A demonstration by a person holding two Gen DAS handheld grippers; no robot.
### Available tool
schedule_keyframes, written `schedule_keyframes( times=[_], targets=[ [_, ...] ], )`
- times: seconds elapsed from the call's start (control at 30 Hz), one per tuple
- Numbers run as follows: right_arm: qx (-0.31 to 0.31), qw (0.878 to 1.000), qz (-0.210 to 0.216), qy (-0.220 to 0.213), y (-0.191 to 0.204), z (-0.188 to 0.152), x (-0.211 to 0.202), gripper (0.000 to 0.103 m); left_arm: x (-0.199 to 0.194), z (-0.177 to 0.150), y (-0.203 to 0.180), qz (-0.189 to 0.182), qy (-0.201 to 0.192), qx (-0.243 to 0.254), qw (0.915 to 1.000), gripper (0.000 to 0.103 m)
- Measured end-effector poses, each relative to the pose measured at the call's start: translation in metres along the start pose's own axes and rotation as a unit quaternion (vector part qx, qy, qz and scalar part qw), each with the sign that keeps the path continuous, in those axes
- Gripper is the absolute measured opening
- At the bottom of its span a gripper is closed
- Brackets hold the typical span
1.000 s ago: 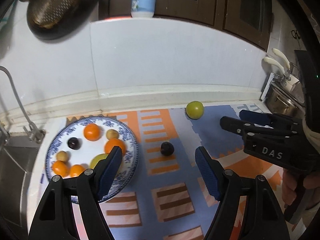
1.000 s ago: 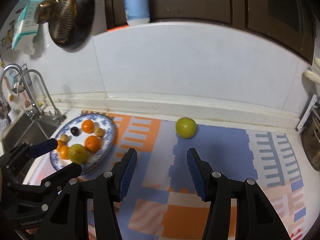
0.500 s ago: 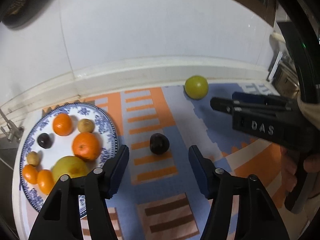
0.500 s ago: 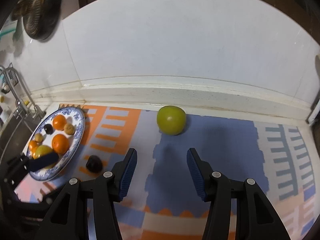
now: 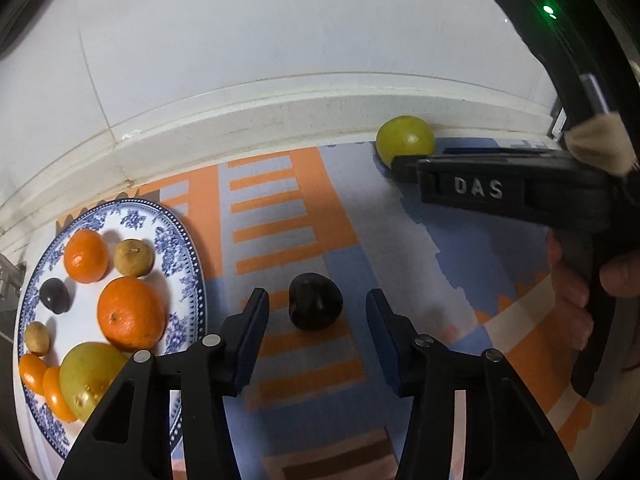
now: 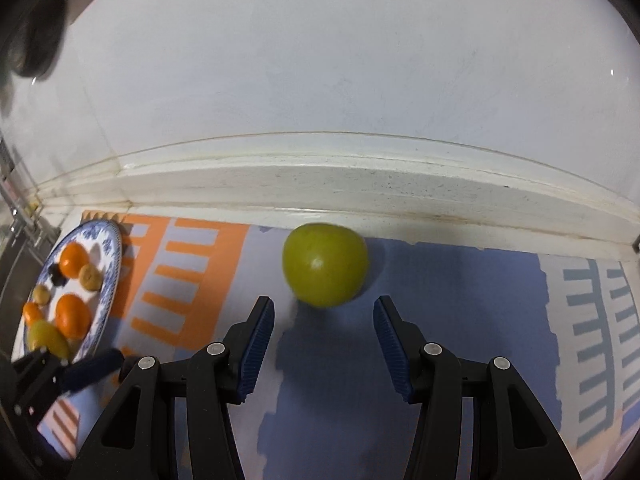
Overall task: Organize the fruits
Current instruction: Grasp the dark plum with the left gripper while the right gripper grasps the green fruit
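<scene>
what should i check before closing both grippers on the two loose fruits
1. Left gripper open: ok.
2. Dark plum between the left fingers: ok, centred, still slightly ahead of the pads.
3. Right gripper open: ok.
4. Green fruit between the right fingers: not ok, it sits just beyond the tips.
5. Room on the plate for more fruit: cannot tell, already crowded.
6. Grippers apart from each other: ok.
</scene>
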State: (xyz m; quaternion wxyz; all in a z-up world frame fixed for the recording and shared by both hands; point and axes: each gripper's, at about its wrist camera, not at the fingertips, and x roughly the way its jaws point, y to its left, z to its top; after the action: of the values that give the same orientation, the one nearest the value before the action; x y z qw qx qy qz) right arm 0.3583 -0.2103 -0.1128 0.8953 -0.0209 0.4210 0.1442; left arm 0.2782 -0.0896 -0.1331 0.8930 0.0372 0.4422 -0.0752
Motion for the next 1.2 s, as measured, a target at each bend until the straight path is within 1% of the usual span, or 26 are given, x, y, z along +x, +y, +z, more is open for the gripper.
schedule_keyframes(
  times=[0.1, 0.2, 0.23, 0.3, 0.37, 0.43, 0.57, 0.67, 0.93, 1.2],
  targets=[
    [-0.002, 1.000, -0.005, 0.003, 0.000, 0.006, 0.009, 0.053, 0.003, 0.002, 0.001, 0.000, 0.002, -0.004, 1.0000, 0.045],
    [0.003, 1.000, -0.002, 0.011, 0.000, 0.010, 0.019, 0.053, 0.004, 0.004, 0.002, -0.003, 0.004, -0.005, 1.0000, 0.035],
    [0.005, 1.000, -0.001, 0.014, 0.000, 0.011, 0.021, 0.053, 0.005, 0.005, 0.003, -0.004, 0.003, -0.005, 1.0000, 0.030],
    [0.005, 1.000, -0.002, 0.016, 0.001, 0.012, 0.026, 0.053, 0.005, 0.006, 0.005, -0.008, 0.002, -0.005, 1.0000, 0.026],
    [0.002, 1.000, -0.008, 0.018, 0.002, 0.012, 0.030, 0.052, 0.005, 0.006, 0.008, -0.015, 0.001, -0.011, 0.9998, 0.026],
    [0.003, 1.000, -0.009, 0.014, 0.001, 0.011, 0.030, 0.048, 0.004, 0.006, 0.010, -0.019, -0.002, -0.012, 0.9997, 0.026],
    [0.002, 1.000, -0.013, 0.010, 0.003, 0.009, 0.031, 0.047, 0.002, 0.005, 0.012, -0.025, -0.008, -0.018, 0.9995, 0.026],
    [0.006, 1.000, -0.014, 0.002, 0.004, 0.006, 0.029, 0.046, -0.010, 0.003, 0.021, -0.027, -0.016, -0.020, 0.9993, 0.026],
    [0.020, 0.999, 0.006, -0.027, 0.011, -0.010, -0.009, 0.046, -0.037, 0.005, 0.034, -0.034, -0.041, -0.033, 0.9980, 0.026],
    [0.011, 0.998, 0.030, -0.046, 0.026, -0.022, -0.051, 0.046, -0.076, 0.006, 0.041, -0.027, -0.071, -0.036, 0.9965, 0.026]
  ],
)
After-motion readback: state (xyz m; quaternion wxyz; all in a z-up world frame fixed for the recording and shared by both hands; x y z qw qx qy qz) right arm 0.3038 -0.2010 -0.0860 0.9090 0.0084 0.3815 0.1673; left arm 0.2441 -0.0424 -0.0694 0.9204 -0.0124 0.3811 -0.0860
